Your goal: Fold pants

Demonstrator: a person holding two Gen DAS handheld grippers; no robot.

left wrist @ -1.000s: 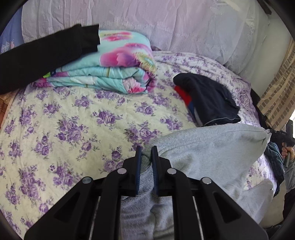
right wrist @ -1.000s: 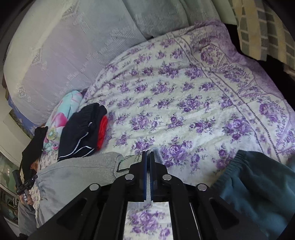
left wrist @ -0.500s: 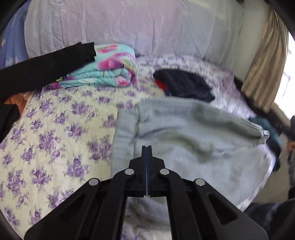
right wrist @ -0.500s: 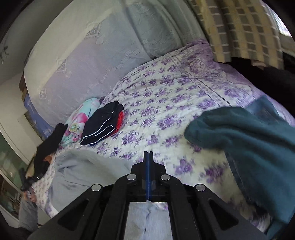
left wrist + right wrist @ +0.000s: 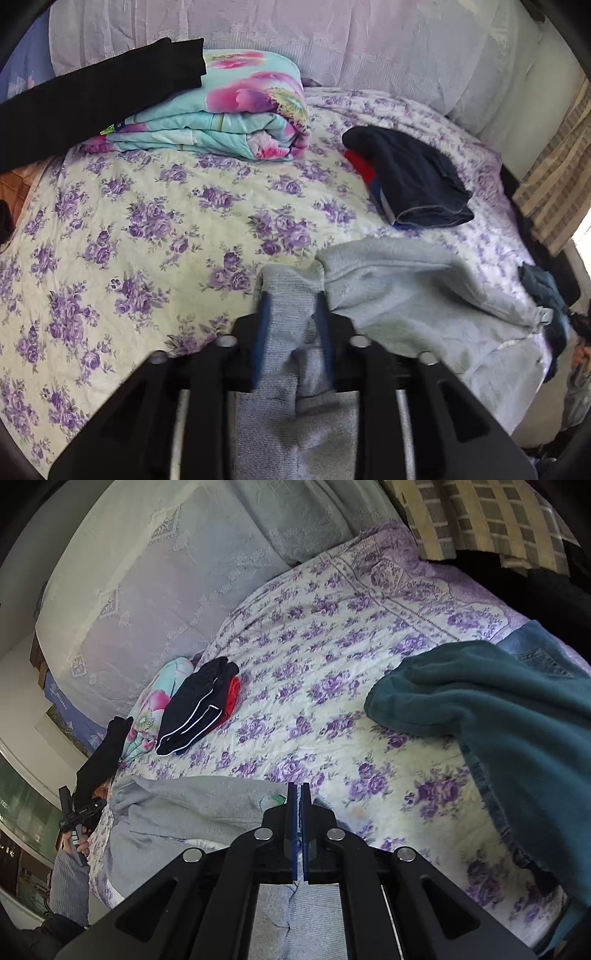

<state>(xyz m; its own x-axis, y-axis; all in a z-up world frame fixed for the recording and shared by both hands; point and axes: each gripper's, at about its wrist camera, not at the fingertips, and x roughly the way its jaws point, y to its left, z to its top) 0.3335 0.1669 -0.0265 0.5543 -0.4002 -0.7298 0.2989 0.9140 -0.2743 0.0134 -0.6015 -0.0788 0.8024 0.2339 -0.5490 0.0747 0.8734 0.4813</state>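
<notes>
grey sweatpants [image 5: 417, 299] lie near the front edge of the bed, on the purple floral bedspread [image 5: 147, 229], bunched in a half fold with the ribbed cuff end pointing at my left gripper [image 5: 291, 325]. its jaws have just been opening; they stand at a middling gap with the ribbed grey band between the blue pads, and the pads look clear of the cloth, so i read it as a release so the fold can settle. my right gripper [image 5: 299, 827] has its pads pressed together with only a sliver between; whether an edge of grey cloth is pinched there i cannot tell. it sits at the other end of the pants, which fits spreading the garment between both hands. no real containers here: folded navy and red track pants [image 5: 410, 181] sit apart as a done pile, a floral quilt [image 5: 221, 110] is stacked by the headboard, and teal sweatpants [image 5: 498, 709] wait at the right.
</notes>
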